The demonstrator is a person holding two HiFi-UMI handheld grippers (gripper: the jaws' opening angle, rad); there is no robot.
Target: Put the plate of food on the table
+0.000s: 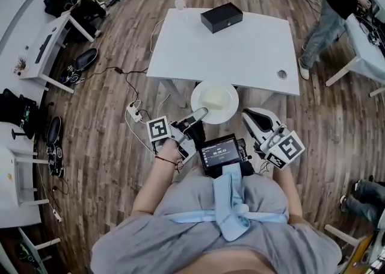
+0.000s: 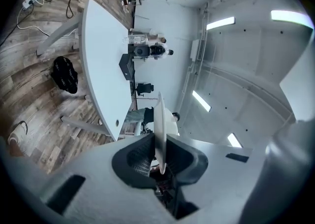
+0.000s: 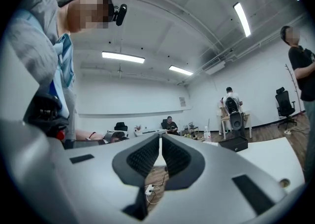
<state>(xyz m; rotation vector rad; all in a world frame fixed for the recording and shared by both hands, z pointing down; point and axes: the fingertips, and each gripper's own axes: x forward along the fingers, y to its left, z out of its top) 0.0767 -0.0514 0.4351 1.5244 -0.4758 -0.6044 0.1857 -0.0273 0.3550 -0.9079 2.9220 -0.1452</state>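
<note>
My left fingers (image 1: pixel 195 115) pinched the near rim of the round white plate of pale food (image 1: pixel 215 101), held flat just short of the big white worktop (image 1: pixel 240 50) straight ahead, while my right fingers (image 1: pixel 255 119) were pressed together, empty, beside it.

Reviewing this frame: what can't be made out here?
- What the food on the plate is: in the head view it is pale and too small, and the left gripper view shows the plate only edge-on.
- Text on the chest screen: head view, too small.
- Whether the right gripper touches the plate: head view, too small to judge contact.
</note>
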